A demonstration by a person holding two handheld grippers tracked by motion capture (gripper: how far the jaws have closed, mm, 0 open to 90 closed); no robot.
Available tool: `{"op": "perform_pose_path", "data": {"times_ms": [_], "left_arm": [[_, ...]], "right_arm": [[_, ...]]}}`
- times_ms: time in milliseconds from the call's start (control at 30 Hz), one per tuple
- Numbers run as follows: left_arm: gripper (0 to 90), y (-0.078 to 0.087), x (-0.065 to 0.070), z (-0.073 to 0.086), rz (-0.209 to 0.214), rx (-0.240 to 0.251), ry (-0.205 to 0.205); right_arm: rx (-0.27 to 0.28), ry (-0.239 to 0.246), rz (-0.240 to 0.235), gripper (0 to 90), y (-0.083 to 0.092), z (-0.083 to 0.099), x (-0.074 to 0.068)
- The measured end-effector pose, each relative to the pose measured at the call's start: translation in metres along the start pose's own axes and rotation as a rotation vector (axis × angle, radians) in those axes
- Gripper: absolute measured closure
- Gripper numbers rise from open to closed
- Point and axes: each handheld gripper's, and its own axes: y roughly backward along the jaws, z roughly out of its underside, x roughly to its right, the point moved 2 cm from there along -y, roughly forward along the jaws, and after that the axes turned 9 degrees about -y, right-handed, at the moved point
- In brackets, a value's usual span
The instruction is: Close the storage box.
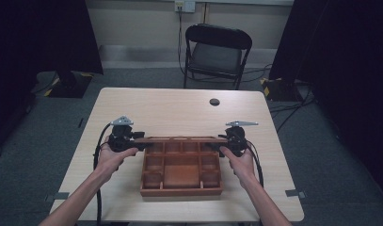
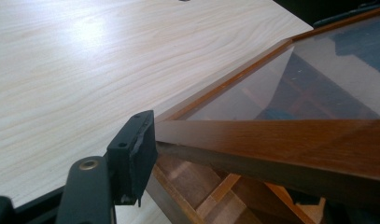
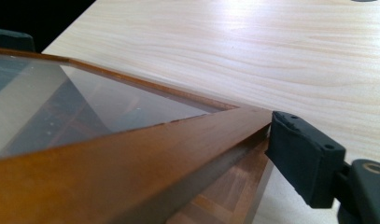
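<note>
1. Left tool (image 1: 132, 139) sits at the left end of the lid (image 1: 179, 139), held by the person's left hand (image 1: 113, 157); from its own camera one black jaw presses against the lid's wooden corner, so it looks clenched on the lid, though the second jaw is hidden.
2. Right tool (image 1: 229, 139) sits at the lid's right end, with the right hand (image 1: 238, 160) behind it; its view shows one padded jaw against the lid's other corner, the other jaw out of sight.
3. Lid is a glass pane in a brown wood frame (image 2: 281, 140), raised and tilted above the box (image 1: 181, 174); its near edge is lifted clear of the box, seen edge-on from above as a thin bar between the two tools.
4. Box is open, brown, divided into small compartments around a larger middle one, resting on the near half of the table (image 1: 179, 108).
5. Through the glass (image 3: 85, 107), dividers show dimly below.
6. Beyond the table stands a black folding chair (image 1: 217, 52); a dark round spot (image 1: 214, 101) marks the far tabletop.
</note>
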Motion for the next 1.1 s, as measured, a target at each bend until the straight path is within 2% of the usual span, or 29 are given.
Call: {"op": "perform_pose_path", "data": {"times_ms": [67, 200, 333, 500, 633, 767, 833, 933, 1033, 1100], "left_arm": [[35.1, 0.002, 0.003, 0.001, 0.001, 0.013, 0.007], [33.8, 0.007, 0.009, 0.002, -0.008, 0.022, 0.000], [32.8, 0.009, 0.010, 0.003, -0.007, 0.028, 0.009], [27.3, 0.007, 0.006, 0.003, 0.003, 0.038, 0.045], [25.1, 0.007, 0.005, 0.002, 0.002, 0.033, 0.037], [26.5, 0.009, 0.009, 0.003, -0.012, 0.032, 0.031], [27.1, 0.009, 0.015, 0.002, 0.003, 0.035, 0.014], [25.3, 0.011, 0.020, 0.000, -0.007, 0.046, 0.009], [25.3, 0.015, 0.021, 0.000, -0.004, 0.047, -0.002], [25.1, 0.016, 0.020, 0.002, 0.002, 0.052, 0.010]], "right_arm": [[-0.003, 0.001, 0.000, 26.3, 0.001, 0.000, -0.001], [-0.011, -0.003, -0.034, 24.5, 0.004, 0.003, 0.001], [-0.018, -0.006, -0.023, 24.3, 0.007, 0.006, 0.005], [-0.002, -0.015, 0.004, 24.8, 0.021, 0.007, 0.015], [-0.044, -0.001, 0.018, 25.8, 0.033, 0.007, 0.026], [-0.020, -0.021, 0.063, 26.6, 0.045, 0.005, 0.040], [-0.006, -0.015, 0.087, 27.3, 0.048, 0.004, 0.044], [-0.004, -0.009, 0.113, 28.7, 0.048, 0.002, 0.046], [-0.001, -0.011, 0.107, 29.4, 0.049, 0.000, 0.045], [0.011, -0.005, 0.113, 30.0, 0.052, -0.005, 0.042]]}}
